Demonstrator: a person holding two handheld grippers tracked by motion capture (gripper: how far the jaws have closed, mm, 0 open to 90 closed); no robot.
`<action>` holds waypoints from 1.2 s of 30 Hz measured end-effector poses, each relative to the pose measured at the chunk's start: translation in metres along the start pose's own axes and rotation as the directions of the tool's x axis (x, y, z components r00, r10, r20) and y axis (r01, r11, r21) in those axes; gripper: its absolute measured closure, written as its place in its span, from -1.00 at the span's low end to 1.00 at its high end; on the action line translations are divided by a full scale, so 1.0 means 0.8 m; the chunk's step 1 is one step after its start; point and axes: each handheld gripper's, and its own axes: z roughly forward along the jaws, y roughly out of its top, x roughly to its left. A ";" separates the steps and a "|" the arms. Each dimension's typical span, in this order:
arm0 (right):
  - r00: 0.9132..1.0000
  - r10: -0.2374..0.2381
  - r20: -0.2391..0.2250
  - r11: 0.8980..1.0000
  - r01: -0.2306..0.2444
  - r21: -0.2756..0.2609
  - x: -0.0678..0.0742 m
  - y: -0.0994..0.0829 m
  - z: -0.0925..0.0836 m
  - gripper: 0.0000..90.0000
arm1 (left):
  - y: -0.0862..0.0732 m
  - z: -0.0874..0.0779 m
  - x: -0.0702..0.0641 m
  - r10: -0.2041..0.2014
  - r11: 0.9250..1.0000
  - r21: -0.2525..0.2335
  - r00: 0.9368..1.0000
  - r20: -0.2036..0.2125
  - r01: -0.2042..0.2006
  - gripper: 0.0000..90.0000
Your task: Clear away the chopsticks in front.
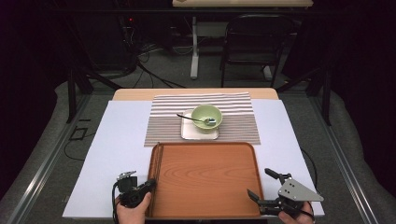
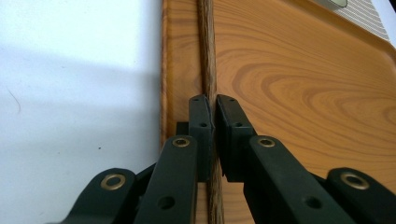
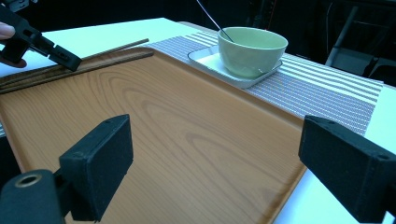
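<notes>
While the left gripper (image 2: pixel 214 105) pinches the chopsticks (image 2: pixel 208 56) along the tray's (image 1: pixel 205 186) left rim, its middle lies bare. At the right edge, the right gripper (image 1: pixel 262 184) gapes open, holding nothing.

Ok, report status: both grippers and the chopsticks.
Left gripper shut on chopsticks at the tray's left edge. Right gripper open, empty, at the tray's right edge. Nothing in the way.

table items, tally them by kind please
wooden trays: 1, the orange-brown wooden tray
striped placemats: 1, the brown-and-white striped placemat
plates: 1, the white square plate
bowls: 1, the pale green round bowl
spoons: 1, the metal spoon
chopsticks: 2, the dark wooden chopsticks
total: 7
</notes>
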 end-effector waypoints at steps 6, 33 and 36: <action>1.000 -0.001 0.000 1.000 0.001 0.000 0.000 0.000 0.000 -0.78 | 0.001 -0.001 0.000 0.004 1.000 -0.006 1.000 -0.005 -0.004 0.87; 1.000 -0.006 -0.001 1.000 0.006 0.001 0.000 0.000 0.000 -0.78 | 0.015 -0.017 -0.015 0.131 0.990 -0.058 0.988 0.087 -0.126 0.07; 1.000 -0.004 -0.001 1.000 0.004 0.000 0.000 0.000 0.000 -0.78 | 0.018 -0.018 -0.017 0.156 0.986 -0.069 0.983 0.102 -0.149 0.04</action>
